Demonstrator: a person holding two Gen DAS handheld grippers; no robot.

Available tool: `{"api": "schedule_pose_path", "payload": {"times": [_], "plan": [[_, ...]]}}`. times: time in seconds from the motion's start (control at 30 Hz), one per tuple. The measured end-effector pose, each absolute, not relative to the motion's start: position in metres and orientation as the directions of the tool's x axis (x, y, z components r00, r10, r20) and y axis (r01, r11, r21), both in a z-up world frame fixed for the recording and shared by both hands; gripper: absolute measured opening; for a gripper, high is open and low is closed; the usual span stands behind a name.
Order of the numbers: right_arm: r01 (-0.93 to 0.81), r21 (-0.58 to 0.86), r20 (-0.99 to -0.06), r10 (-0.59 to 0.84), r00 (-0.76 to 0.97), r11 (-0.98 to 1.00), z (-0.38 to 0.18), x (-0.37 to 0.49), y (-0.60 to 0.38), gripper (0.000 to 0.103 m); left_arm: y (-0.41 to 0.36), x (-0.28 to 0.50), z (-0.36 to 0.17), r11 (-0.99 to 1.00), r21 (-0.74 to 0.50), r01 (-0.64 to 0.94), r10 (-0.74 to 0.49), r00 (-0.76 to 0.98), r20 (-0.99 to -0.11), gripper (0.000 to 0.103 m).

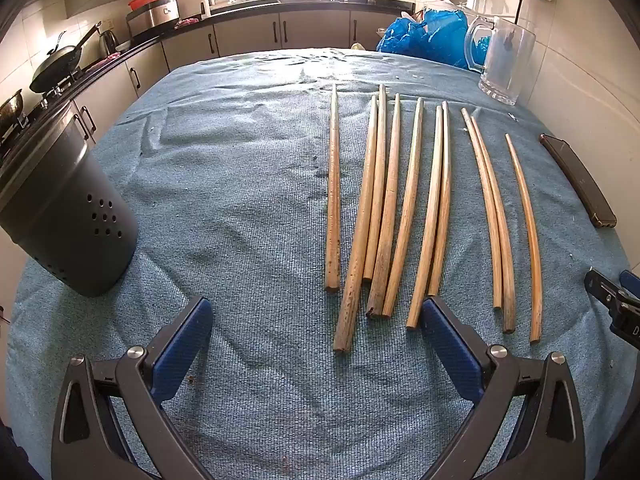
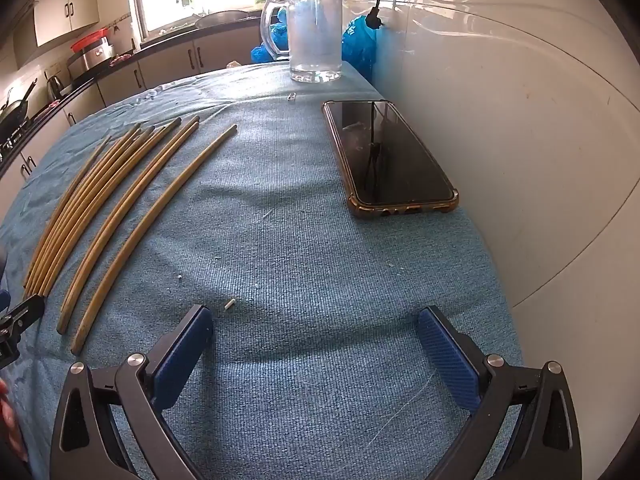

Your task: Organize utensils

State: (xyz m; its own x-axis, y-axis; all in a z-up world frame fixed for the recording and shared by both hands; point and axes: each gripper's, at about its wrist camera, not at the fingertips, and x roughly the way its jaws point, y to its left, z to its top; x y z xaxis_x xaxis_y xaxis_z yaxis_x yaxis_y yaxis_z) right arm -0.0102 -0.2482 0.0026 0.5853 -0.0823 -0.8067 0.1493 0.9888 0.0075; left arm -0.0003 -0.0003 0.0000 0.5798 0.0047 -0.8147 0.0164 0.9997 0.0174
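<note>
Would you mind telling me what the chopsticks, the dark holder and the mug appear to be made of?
Chopsticks: likely bamboo or wood, matte tan, with grain and dark stains at the ends.
Holder: dark grey, smooth matte with punched holes; plastic or coated metal, unclear.
Mug: clear, thick-walled, apparently glass.

Left tool [image 1: 316, 312] wide open, right tool [image 2: 316, 320] wide open, both angled downward

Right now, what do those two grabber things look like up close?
Both look alike. The left gripper and the right gripper each have two black, curved plastic arms with triangular cut-outs and round silver bolts at the joints. The jaws carry flat blue pads with a fine ribbed texture. No cables, sleeves or clear markings show.
</note>
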Motion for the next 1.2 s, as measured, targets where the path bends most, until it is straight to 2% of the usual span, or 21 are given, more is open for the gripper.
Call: {"api": "schedule_pose_path", "payload": {"times": [0.47,0.6,0.73,0.9,1.2], "plan": [[0.153,0.009,-0.809,-0.083,0.582,0.988,0.003,-0.009,-0.246,0.103,0.001,0.0,0.001,0.999,0.008,0.036,-0.015,0.577,-0.817,0.103],[0.146,0.009,-0.825,-0.075,0.56,0.989,0.004,-0.009,-0.249,0.103,0.015,-0.012,0.007,0.996,-0.067,0.051,-0.084,0.582,-0.809,0.103],[0.157,0.0,-0.827,-0.088,0.555,0.988,0.005,-0.014,-0.247,0.103,0.034,-0.038,0.026,0.994,-0.114,-0.003,-0.085,0.641,-0.763,0.103],[0.187,-0.011,-0.824,-0.115,0.555,0.982,0.009,-0.026,-0.243,0.1,0.042,-0.073,0.058,0.999,-0.033,-0.037,0.005,0.739,-0.674,0.103],[0.174,-0.015,-0.68,-0.138,0.72,0.985,0.066,-0.084,-0.195,0.101,0.057,-0.127,0.112,0.995,-0.036,-0.097,0.065,0.859,-0.508,0.103]]}}
